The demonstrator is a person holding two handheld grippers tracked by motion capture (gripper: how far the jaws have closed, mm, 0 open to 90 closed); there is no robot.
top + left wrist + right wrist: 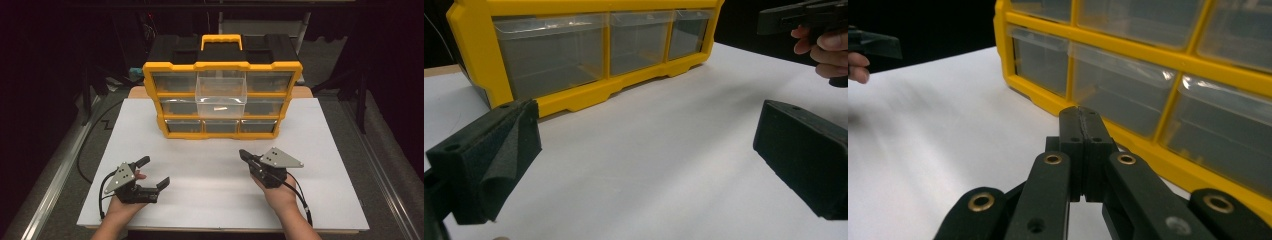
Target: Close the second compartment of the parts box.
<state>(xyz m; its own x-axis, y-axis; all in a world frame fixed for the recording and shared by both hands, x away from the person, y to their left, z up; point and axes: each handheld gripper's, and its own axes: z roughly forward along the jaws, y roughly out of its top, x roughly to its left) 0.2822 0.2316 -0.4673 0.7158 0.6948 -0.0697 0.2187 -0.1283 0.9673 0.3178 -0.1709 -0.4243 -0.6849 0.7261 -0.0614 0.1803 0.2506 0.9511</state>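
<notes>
- The left gripper (154, 173), at the left of the high view, is held low over the white board (320, 165) with its jaws spread wide and nothing between them.
- In the left gripper view its two black foam pads (494, 160) stand far apart, with bare white board between them; no pad touches anything.
- Ahead of those jaws, well apart from them, stands the yellow organizer (222, 95), its bottom row of clear drawers facing them.
- Above that row, the middle drawer (221, 97) is pulled out toward the person; it is clear, with a small pale item (218, 107) lying on its floor, too small to name.
- A yellow handle (221, 41) rises from the organizer's black top.
- The right gripper (244, 154) sits to the right, its jaws pressed together with nothing pinched; in the right gripper view the two pads (1083, 135) meet along one seam.
- Its closed tip points toward the organizer's lower front, near it but not touching; the pulled-out drawer lies beyond and above the tip.
- The person's right hand (280, 192) grips the body behind the jaws, with a cable (302, 200) trailing back.
</notes>
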